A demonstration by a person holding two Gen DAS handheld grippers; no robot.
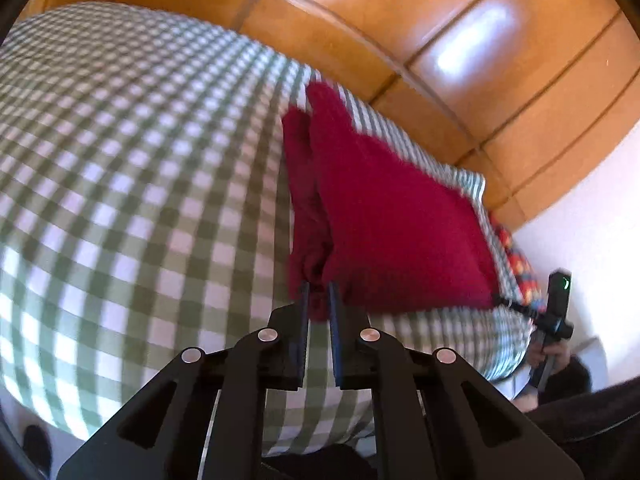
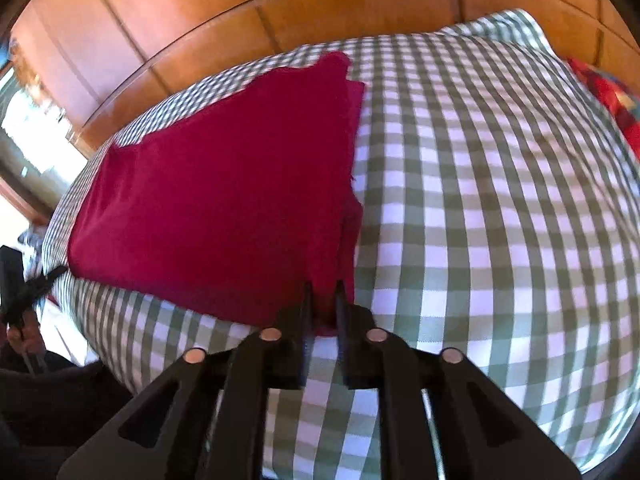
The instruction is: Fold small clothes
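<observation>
A dark red garment (image 1: 384, 216) lies on the green-and-white checked cloth (image 1: 120, 184), partly folded, with a doubled edge on its left side. My left gripper (image 1: 319, 300) is shut on its near left corner. In the right wrist view the same red garment (image 2: 224, 184) spreads to the left, and my right gripper (image 2: 323, 300) is shut on its near right corner. The right gripper also shows in the left wrist view (image 1: 554, 312) at the far right, and the left gripper shows at the left edge of the right wrist view (image 2: 24, 292).
The checked cloth (image 2: 500, 208) covers a raised soft surface. Orange-brown wooden panels (image 1: 460, 40) stand behind it. A red patterned fabric (image 2: 612, 104) lies at the far right edge. A white wall (image 1: 592, 208) is at the right.
</observation>
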